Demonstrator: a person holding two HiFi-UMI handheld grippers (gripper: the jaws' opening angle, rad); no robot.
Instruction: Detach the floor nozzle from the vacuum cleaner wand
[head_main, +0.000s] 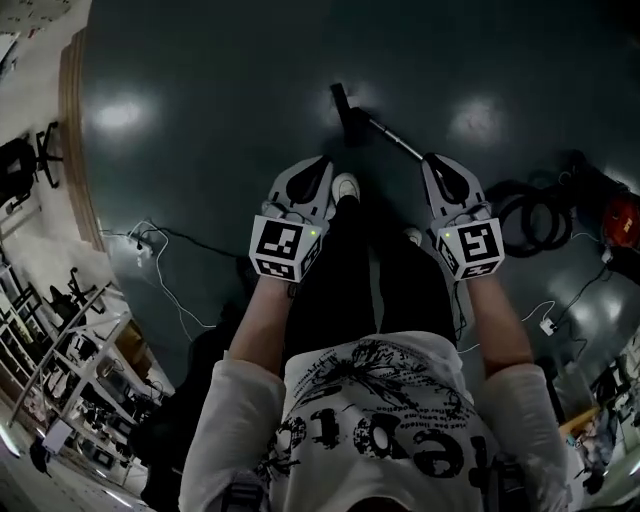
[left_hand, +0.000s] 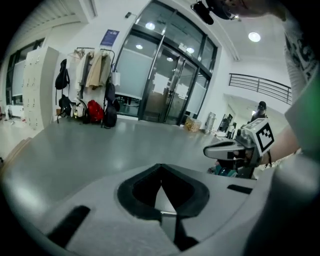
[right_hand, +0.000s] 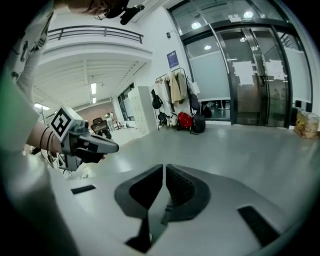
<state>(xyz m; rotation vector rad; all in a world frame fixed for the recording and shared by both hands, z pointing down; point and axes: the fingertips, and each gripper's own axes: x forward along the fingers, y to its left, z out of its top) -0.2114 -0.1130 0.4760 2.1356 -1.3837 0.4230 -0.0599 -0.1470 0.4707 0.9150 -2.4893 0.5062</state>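
Nearest, a printed white shirt (head_main: 370, 420) and two bare forearms are seen from above. Further out, the left gripper (head_main: 322, 166) and the right gripper (head_main: 436, 162) are held side by side over the dark floor (head_main: 200, 150), well apart from each other and both pointed forward and downward. The left fingers (left_hand: 141, 187) are pressed together with nothing between them, and the right fingers (right_hand: 186, 189) are likewise pressed together and empty. Between the grippers, a white shoe (head_main: 345, 186) is planted on the floor.

Beyond the fingers, the wand (head_main: 392, 135) lies on the floor as a thin silver tube. Its near end is seen just beside the right gripper's tip, and whether the two touch cannot be told. It runs up and to the left to the nozzle (head_main: 350, 115), a dark piece at its far end. The nozzle lies ahead of the gap between the two grippers, clear of the left fingers.

A black hose coil (head_main: 528, 215) lies to the right and white cables (head_main: 165, 262) to the left. Farthest off, glass doors (left_hand: 170, 85) and a coat rack (left_hand: 92, 70) are seen.
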